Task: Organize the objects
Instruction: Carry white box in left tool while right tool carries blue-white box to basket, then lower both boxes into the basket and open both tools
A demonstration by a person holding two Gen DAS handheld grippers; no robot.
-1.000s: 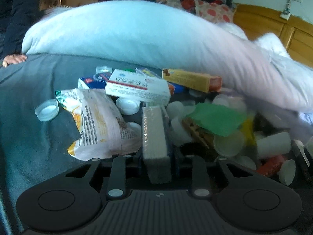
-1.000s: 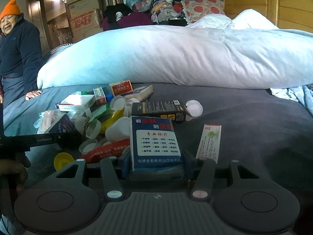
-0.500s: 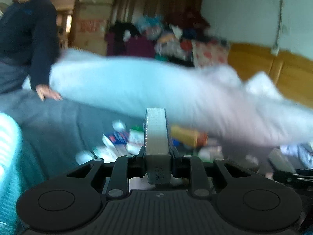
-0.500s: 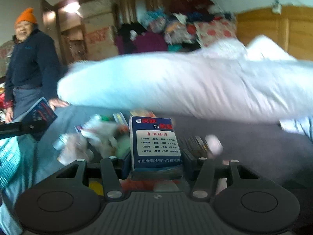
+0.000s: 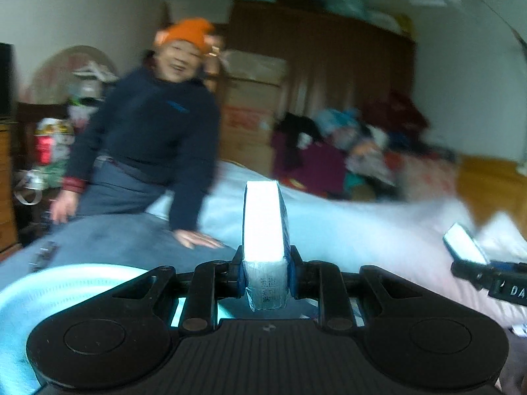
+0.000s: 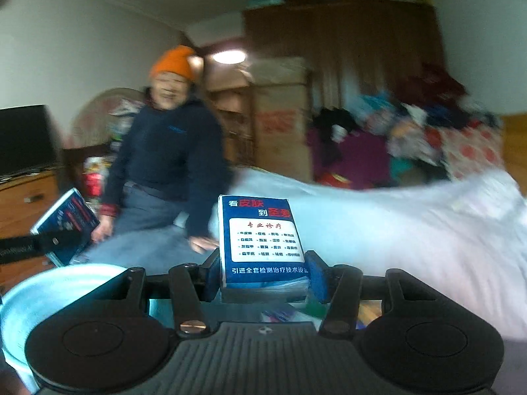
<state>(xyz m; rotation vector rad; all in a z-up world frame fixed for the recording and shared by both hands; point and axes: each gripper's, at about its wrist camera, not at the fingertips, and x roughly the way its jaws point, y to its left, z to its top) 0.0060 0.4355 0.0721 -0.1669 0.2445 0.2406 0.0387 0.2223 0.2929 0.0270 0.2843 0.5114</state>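
Both my grippers are loaded and raised, cameras looking across the room, everything motion-blurred. My left gripper [image 5: 265,275] is clamped on a thin box [image 5: 265,230], held edge-on so its narrow white side faces the lens; blue edges show at the pads, box sticks up toward 12 o'clock from the jaws. In the right wrist view that same box [image 6: 66,225] shows at 9 o'clock as a dark blue packet tilted in the left tool's black fingers. My right gripper [image 6: 263,275] is clamped on a blue box [image 6: 262,242] with a white panel of printed characters, face toward the camera, upright, blue pads pressing on both its lower sides. In the left wrist view the right tool [image 5: 490,278] pokes in at 3 o'clock with the pale end of its box [image 5: 464,243] just visible. A light cyan basin [image 6: 49,293] sits at 8 o'clock in the right view, rim partly behind the gripper body; the same basin [image 5: 59,283] is at 8 o'clock in the left view too. Neither box is over it as far as I can tell. A pale blue duvet [image 6: 395,227] runs from centre out to 3 o'clock. A person [image 6: 171,151] in an orange hat and dark top sits at 10 to 11 o'clock, one hand [image 5: 197,240] flat on the grey bedsheet [image 5: 115,237]. Cardboard boxes [image 6: 280,125] and piled clothes [image 6: 395,131] lie behind, 12 to 2 o'clock
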